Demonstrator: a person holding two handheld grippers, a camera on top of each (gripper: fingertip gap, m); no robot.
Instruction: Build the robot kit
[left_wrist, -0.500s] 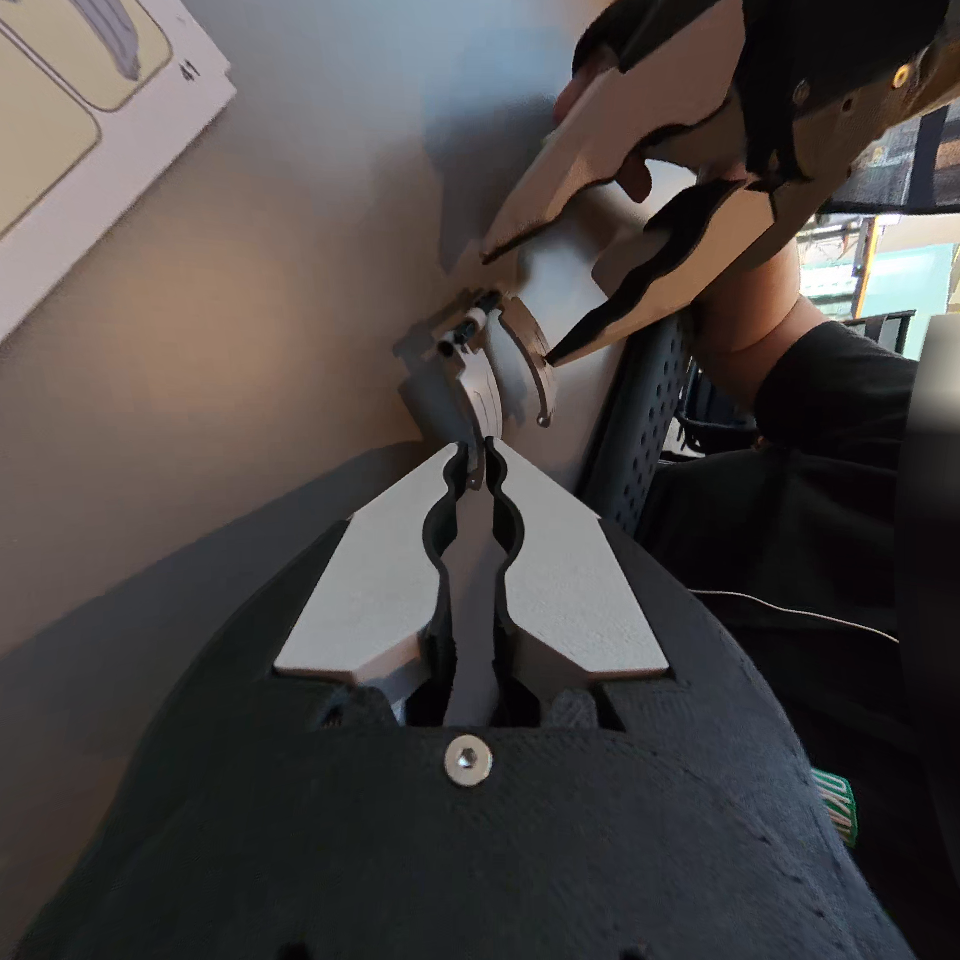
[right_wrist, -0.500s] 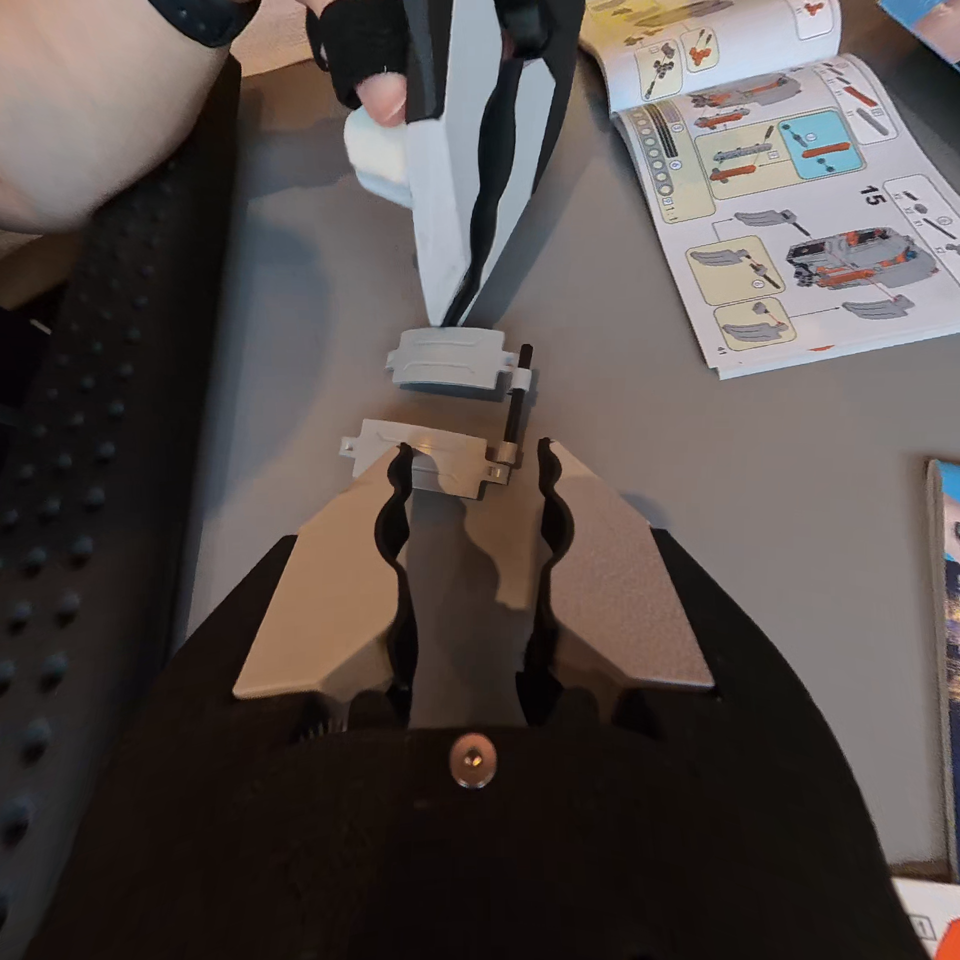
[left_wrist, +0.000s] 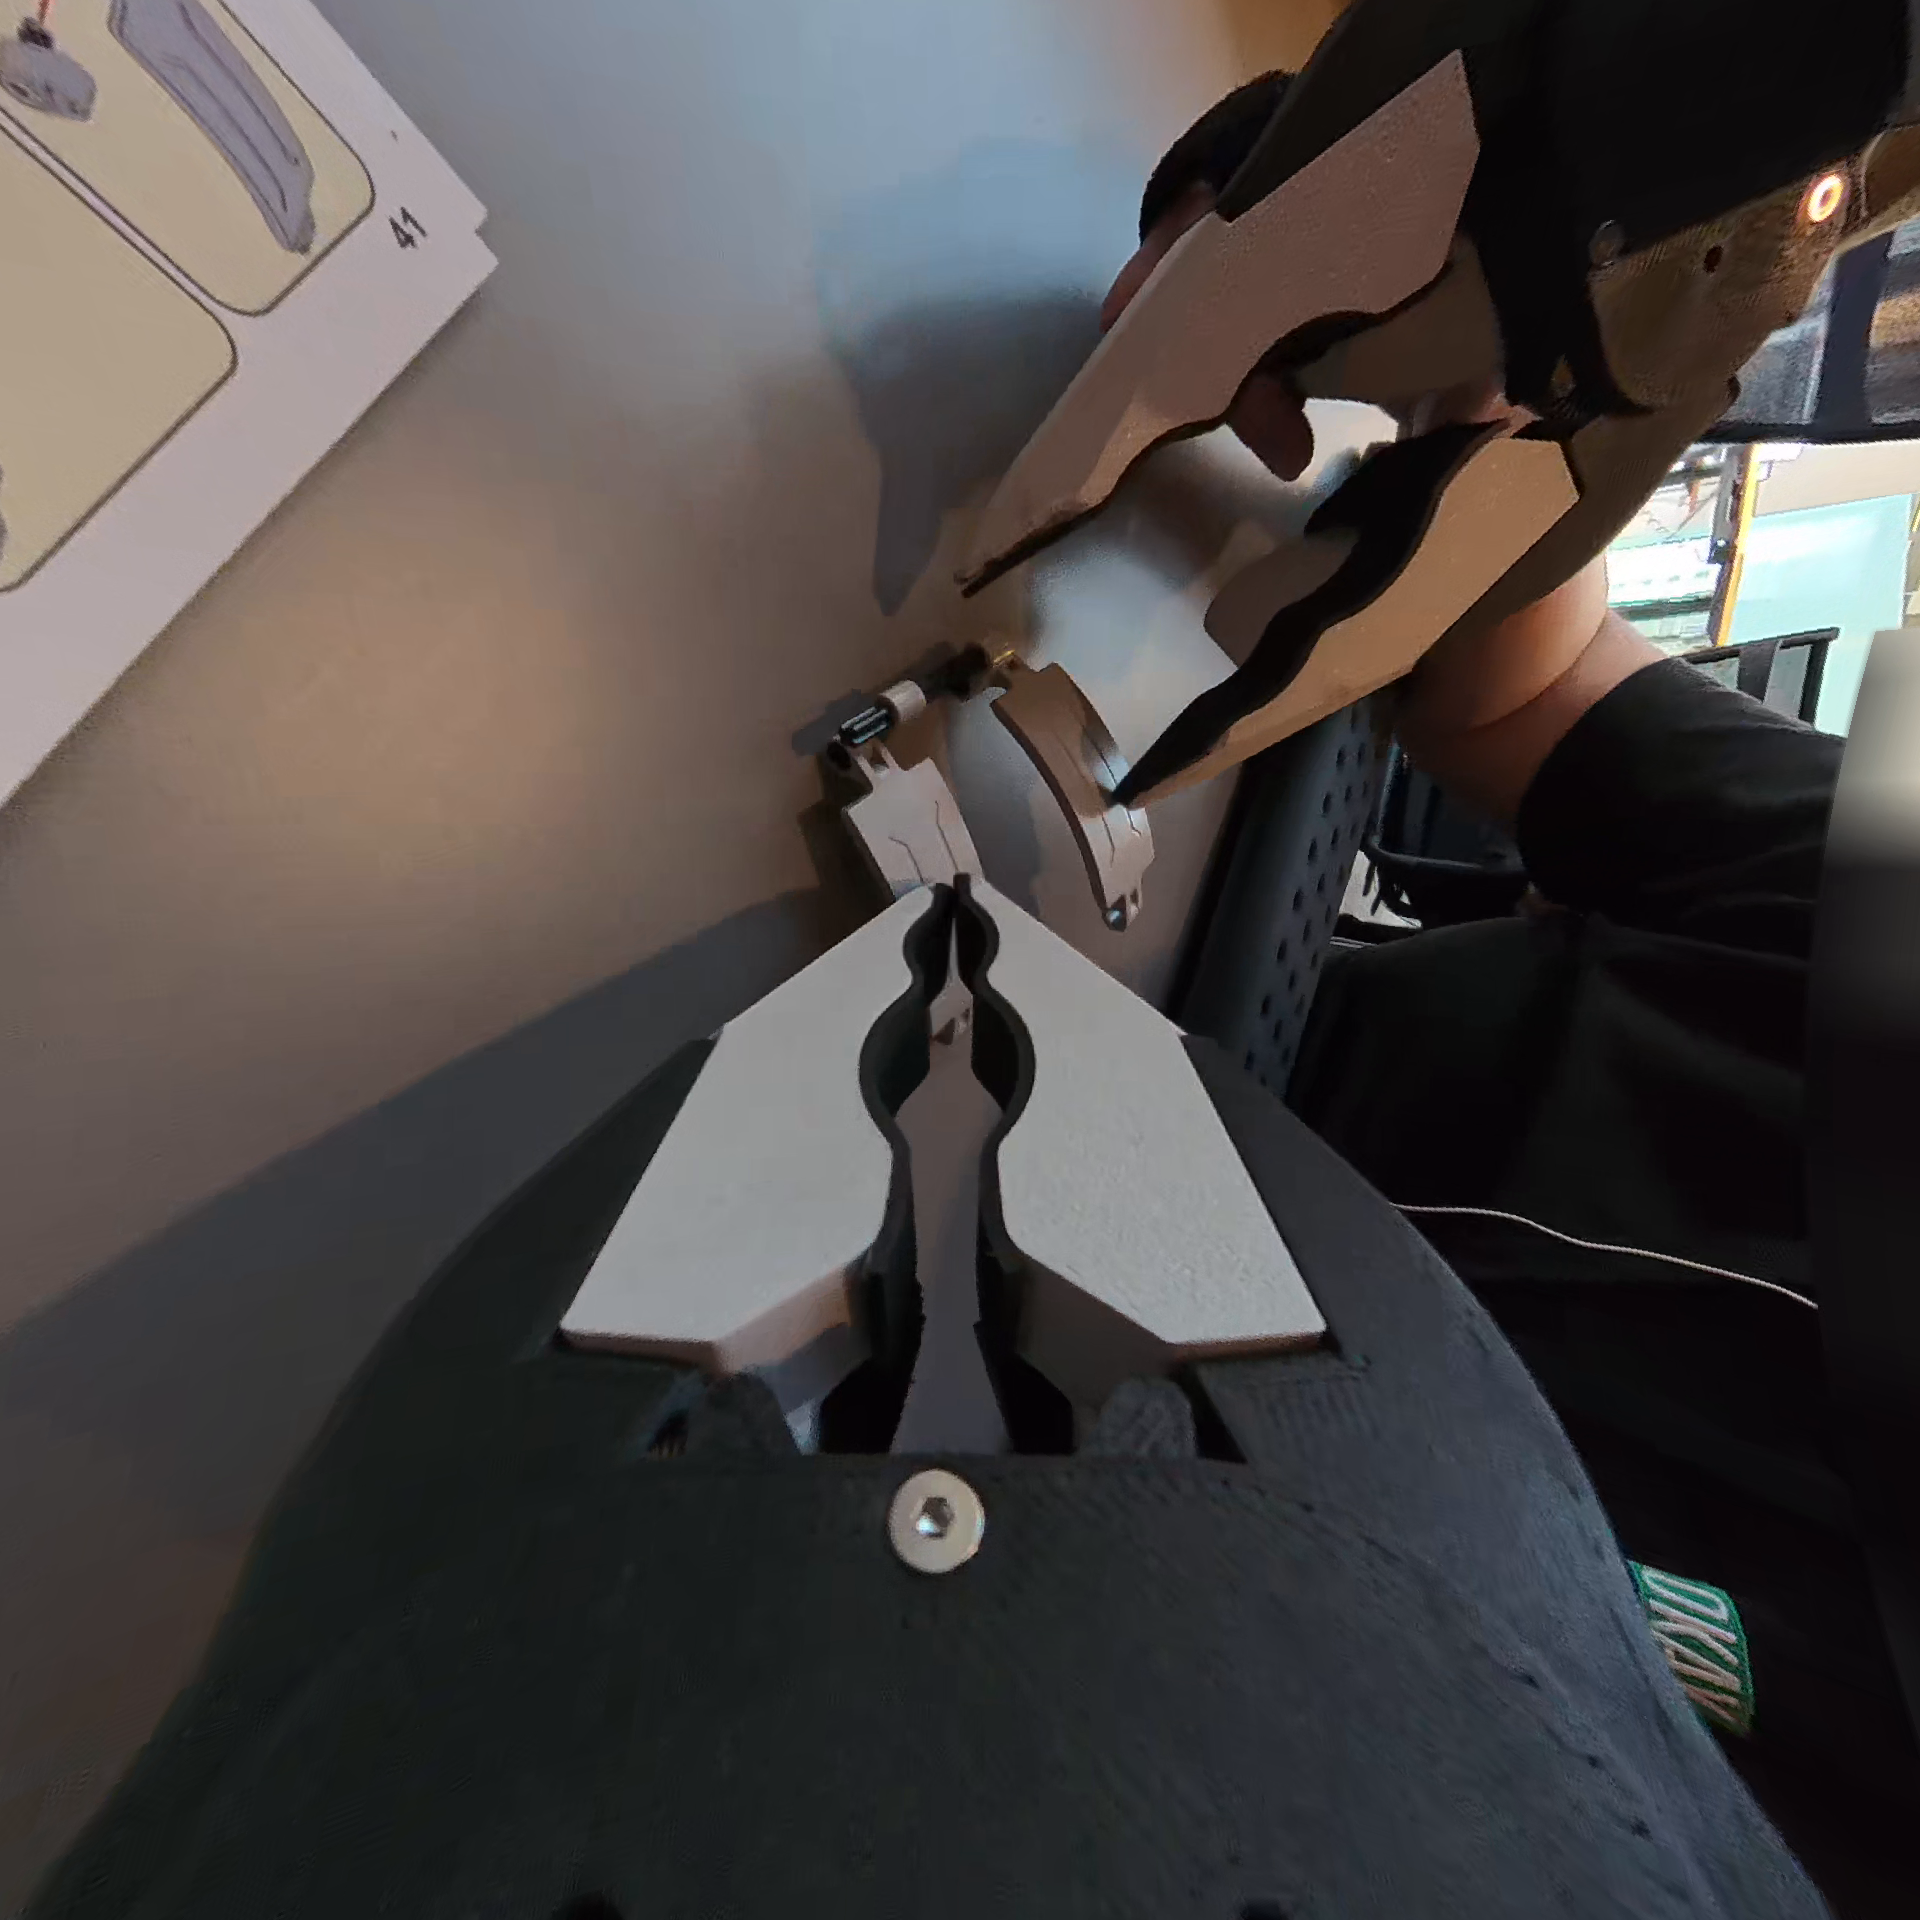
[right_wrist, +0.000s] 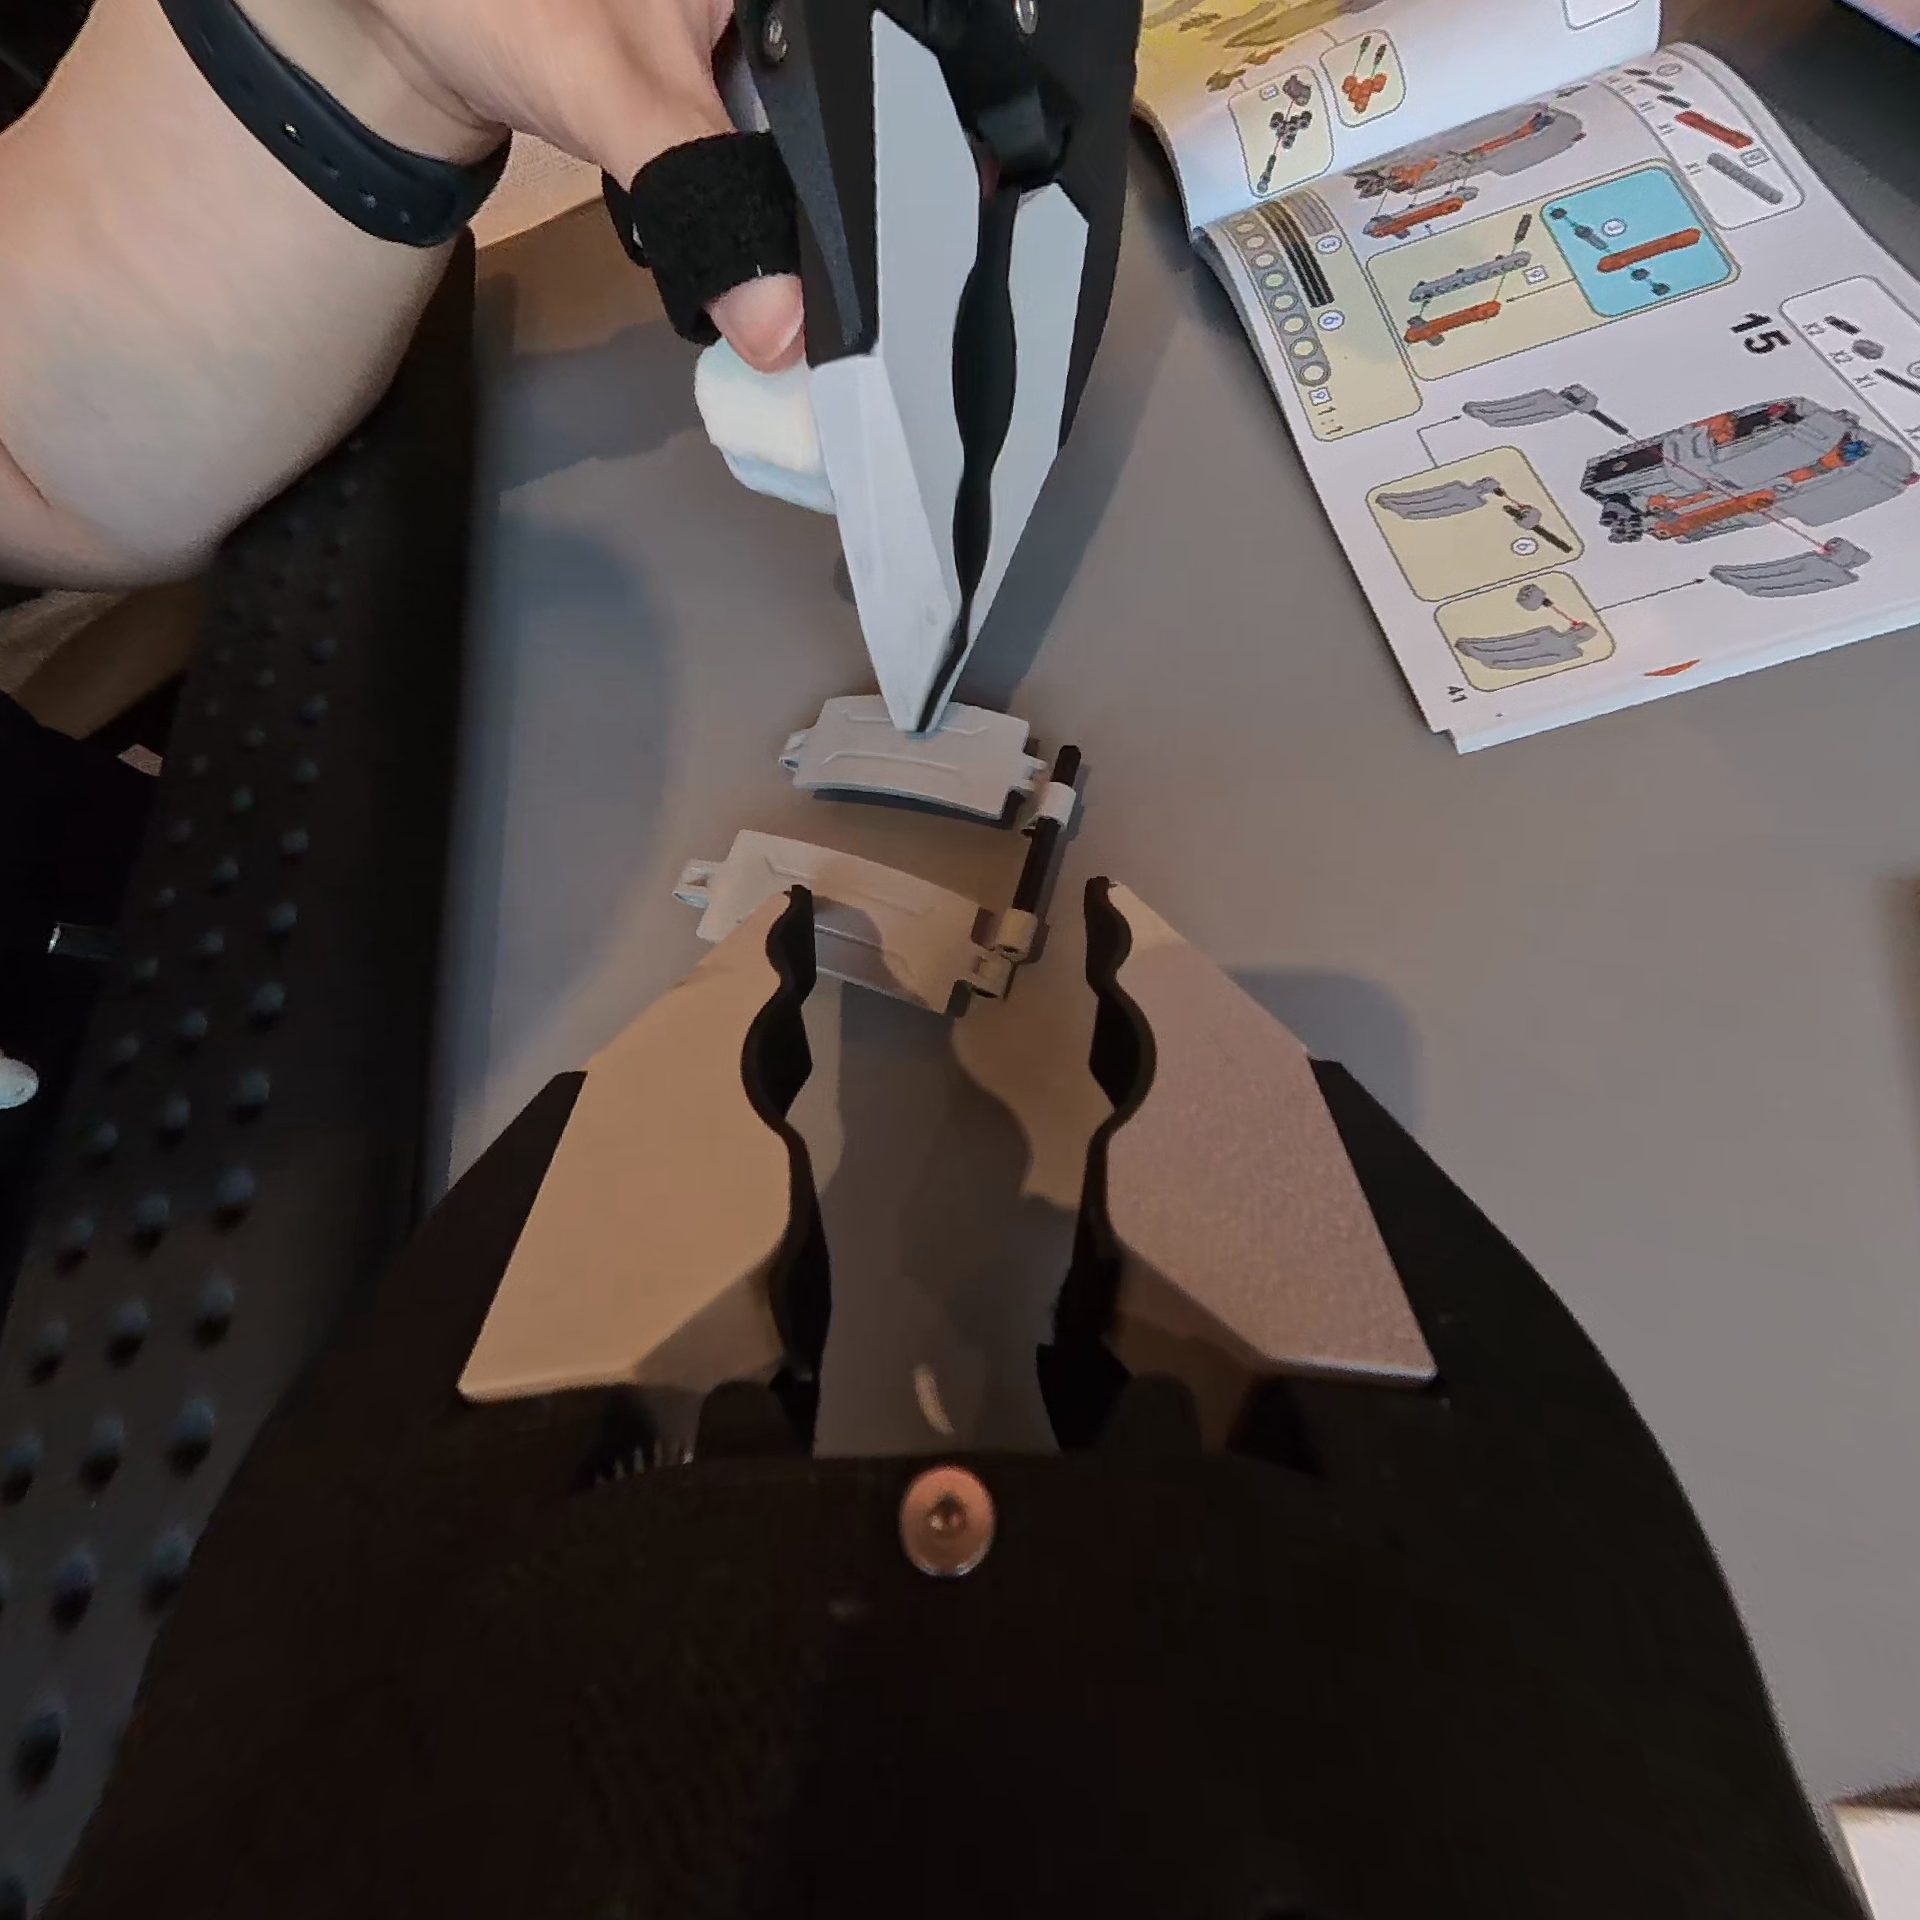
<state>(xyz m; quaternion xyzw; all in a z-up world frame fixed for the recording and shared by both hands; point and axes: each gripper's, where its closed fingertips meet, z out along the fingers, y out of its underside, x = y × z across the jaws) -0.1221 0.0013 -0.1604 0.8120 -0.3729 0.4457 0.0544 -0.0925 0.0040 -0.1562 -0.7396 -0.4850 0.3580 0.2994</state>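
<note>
Your left gripper (right_wrist: 935, 717) is pinched onto the far grey panel (right_wrist: 914, 764). Your right gripper (right_wrist: 945, 914), jaws wide, straddles the near grey panel (right_wrist: 883, 914) on the worktop (right_wrist: 1455, 987). A black rod (right_wrist: 1044, 842) already joins both panels.

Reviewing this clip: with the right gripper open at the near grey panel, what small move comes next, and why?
Probably close the right gripper on the near grey panel: its jaws straddle the panel, while the left gripper, shut, pins the far grey panel joined by the black axle.
</note>
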